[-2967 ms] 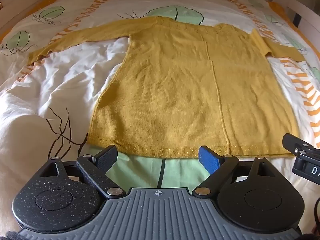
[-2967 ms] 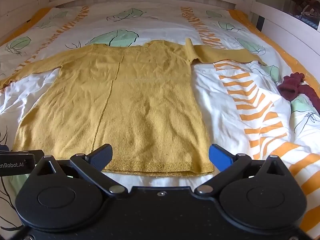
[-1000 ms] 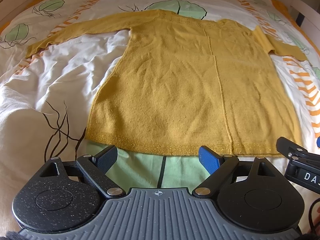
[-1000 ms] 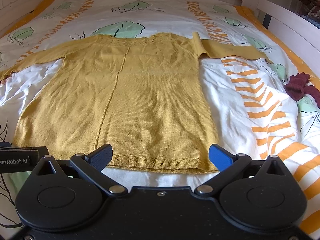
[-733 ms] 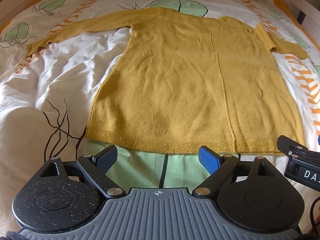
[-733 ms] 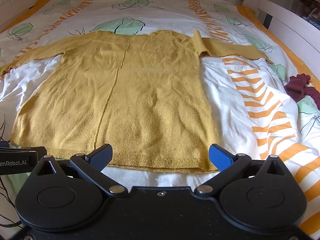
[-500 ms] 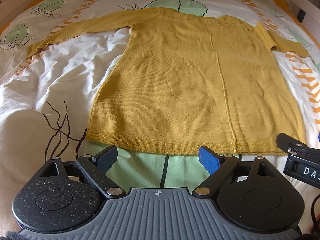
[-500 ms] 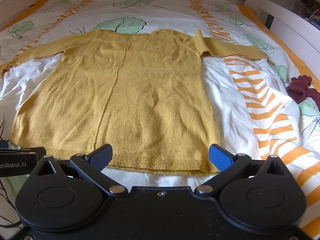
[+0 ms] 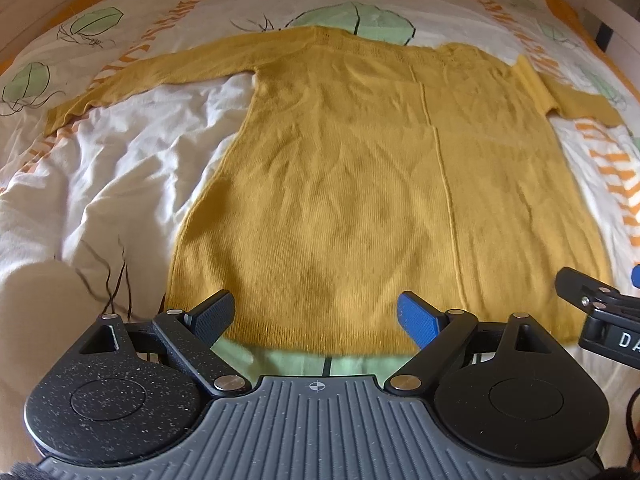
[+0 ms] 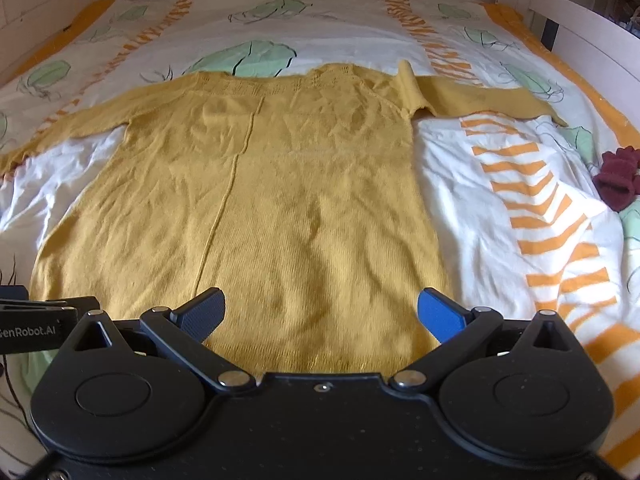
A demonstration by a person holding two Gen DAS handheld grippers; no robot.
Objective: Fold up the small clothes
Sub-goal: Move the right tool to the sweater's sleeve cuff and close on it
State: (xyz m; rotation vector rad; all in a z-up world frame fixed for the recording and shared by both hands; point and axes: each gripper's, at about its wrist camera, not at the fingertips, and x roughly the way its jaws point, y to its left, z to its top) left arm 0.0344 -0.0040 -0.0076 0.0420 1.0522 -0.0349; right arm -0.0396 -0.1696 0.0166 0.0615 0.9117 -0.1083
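Observation:
A mustard-yellow knitted sweater [image 9: 360, 184] [image 10: 264, 208] lies flat on the bed, hem towards me, both sleeves stretched out sideways. My left gripper [image 9: 316, 314] hangs open just over the hem's left half, nothing between its fingers. My right gripper [image 10: 322, 312] is open too, above the hem's right half, its blue pad [image 10: 440, 314] near the sweater's right lower corner. A part of the right gripper [image 9: 600, 312] shows at the edge of the left wrist view.
The duvet [image 10: 500, 208] is white with green leaves and orange stripes, rumpled left of the sweater. A dark red small garment [image 10: 618, 180] lies at the right side of the bed. A white bed frame [image 10: 592, 44] runs along the right and far edges.
Both views have slid forward: the sweater's hem now lies under the fingertips, where a strip of duvet showed between hem and fingers before. Both grippers stayed open.

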